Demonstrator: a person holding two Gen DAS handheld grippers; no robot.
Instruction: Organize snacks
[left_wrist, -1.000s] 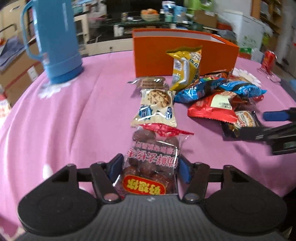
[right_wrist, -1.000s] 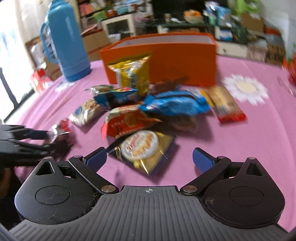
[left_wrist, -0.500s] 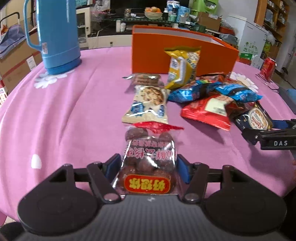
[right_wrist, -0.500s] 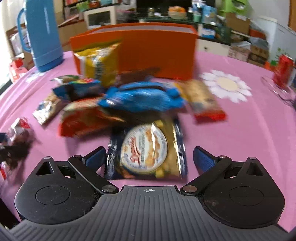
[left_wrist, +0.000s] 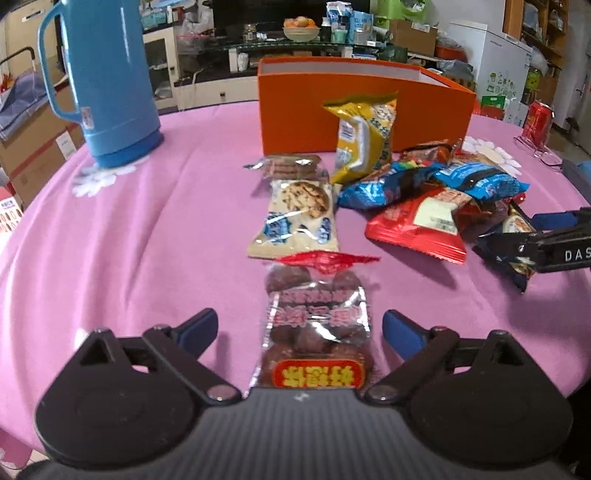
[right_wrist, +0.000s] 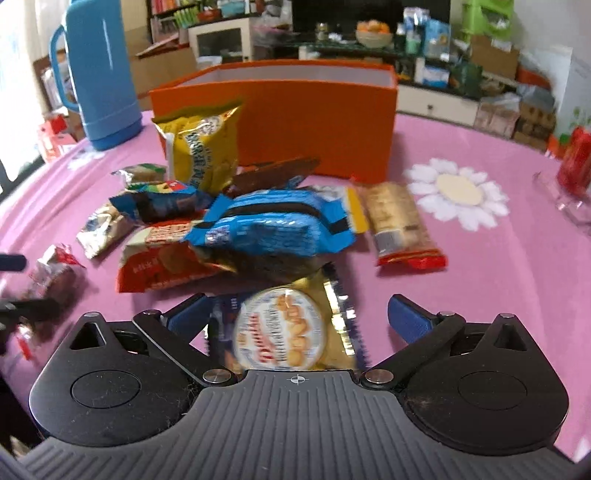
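**Left claw lets go of the date packet; right claw lines up on the biscuit packet**

The left claw (left_wrist: 299, 328) has just been opening: its blue pads now stand clear on either side of the clear date packet (left_wrist: 317, 325), which lies flat on the worktop (left_wrist: 147, 229) near its near edge, touching neither pad. The right claw (right_wrist: 295, 317) is spread wide with the gold biscuit packet (right_wrist: 284, 328) between its pads, apparently not yet pinched.

Both packets look light and soft. The date packet is crinkly film over loose lumps, so it will likely sag and slide; a pinch across its middle, or on the crimped red end seal, should hold best. The biscuit packet is glossy foil and probably slippery and crushable, so a gentle squeeze across its width is the safer hold. Its far end lies against or under the blue packet (right_wrist: 273, 225) in the heap, which may drag along if it is lifted quickly.

The orange box (left_wrist: 365, 103) stands open-topped toward the far side of the worktop, with the yellow packet (left_wrist: 364, 136) propped against its front wall. The left half of the worktop is bare apart from the blue flask (left_wrist: 107, 81) near the far left edge. The date packet sits close to the near edge, where a nudge could push it off.
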